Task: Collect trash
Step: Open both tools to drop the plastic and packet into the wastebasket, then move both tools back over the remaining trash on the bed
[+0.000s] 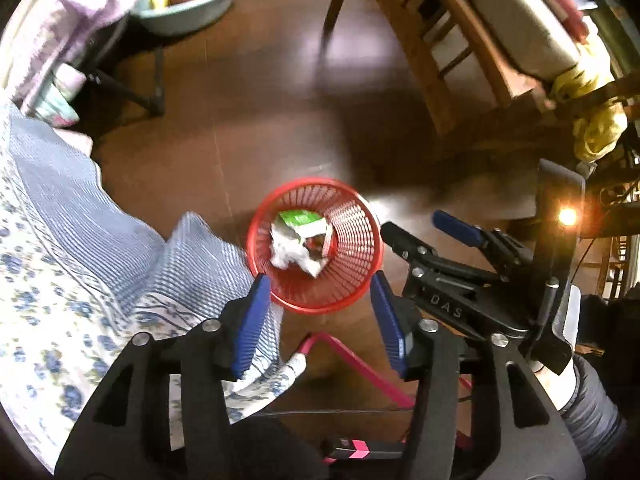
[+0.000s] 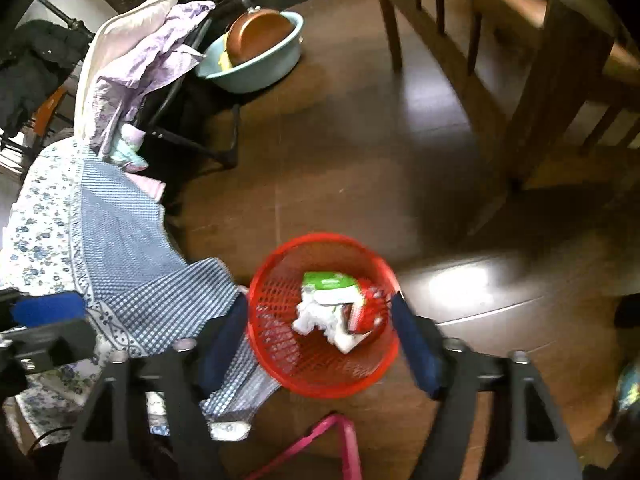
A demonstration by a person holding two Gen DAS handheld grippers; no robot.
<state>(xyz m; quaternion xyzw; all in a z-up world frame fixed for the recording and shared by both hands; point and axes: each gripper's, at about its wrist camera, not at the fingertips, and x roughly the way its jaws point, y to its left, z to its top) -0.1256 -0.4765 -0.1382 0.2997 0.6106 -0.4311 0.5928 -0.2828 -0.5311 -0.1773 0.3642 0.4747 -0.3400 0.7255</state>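
While both hand-held grippers, left (image 1: 318,320) and right (image 2: 320,340), hang open and empty, crumpled trash (image 2: 334,308) lies inside the round red mesh basket (image 2: 276,340) on glossy wooden floor (image 2: 340,152), beside a checked cloth (image 2: 132,248).

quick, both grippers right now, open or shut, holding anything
left gripper: open, holding nothing, above the red basket
right gripper: open, holding nothing

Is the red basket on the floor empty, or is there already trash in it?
Not empty. The red basket stands upright and holds crumpled white paper and a green-and-white wrapper.
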